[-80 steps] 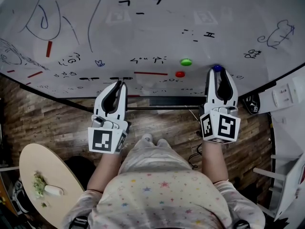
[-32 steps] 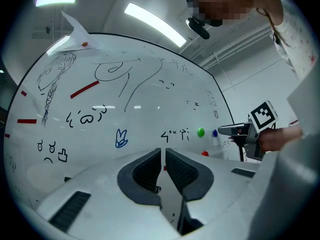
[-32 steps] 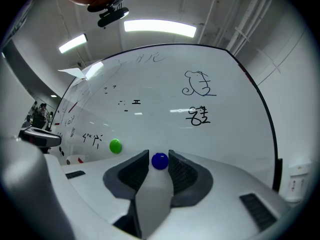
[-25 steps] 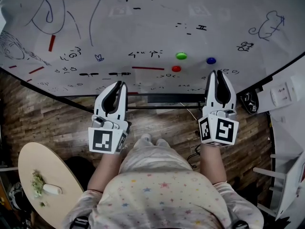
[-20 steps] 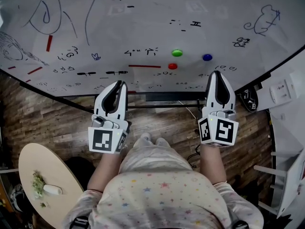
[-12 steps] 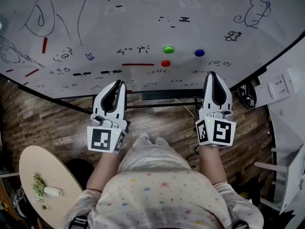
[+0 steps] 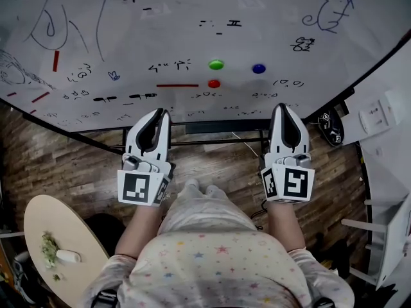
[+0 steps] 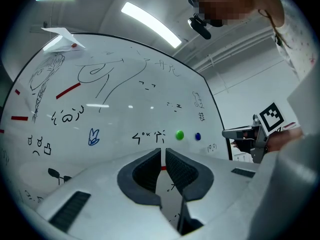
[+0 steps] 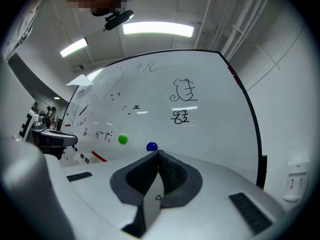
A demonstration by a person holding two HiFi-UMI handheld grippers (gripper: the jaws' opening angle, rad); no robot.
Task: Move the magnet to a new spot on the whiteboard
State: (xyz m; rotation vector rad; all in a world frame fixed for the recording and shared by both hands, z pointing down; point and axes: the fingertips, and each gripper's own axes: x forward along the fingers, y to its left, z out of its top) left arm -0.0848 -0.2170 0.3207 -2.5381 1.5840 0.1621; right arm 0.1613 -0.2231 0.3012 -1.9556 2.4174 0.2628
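Note:
Three round magnets sit on the whiteboard [image 7: 289, 18]: a blue magnet [image 7: 259, 68], a green magnet [image 7: 216, 64] and a red magnet [image 7: 214, 83]. In the head view my right gripper [image 7: 280, 106] is shut and empty, clear of the board, below and slightly right of the blue magnet. The right gripper view shows the blue magnet [image 9: 151, 146] just beyond my right gripper [image 9: 158, 153], with the green magnet [image 9: 122, 139] to its left. My left gripper [image 7: 164, 111] is also off the board; its tips [image 8: 163, 152] nearly meet and hold nothing.
A dark frame edges the scribbled board, with a stand bar [image 7: 212, 127] below it. Wooden floor lies underneath. A round beige table [image 7: 45, 226] with a small white object stands at lower left. A white wall with a socket plate [image 7: 376, 115] is at right.
The blue magnet, at the right gripper's tips in the oldest frame, now sits alone on the board. Both grippers have drawn back from the board, and the board's marks have shifted left in view.

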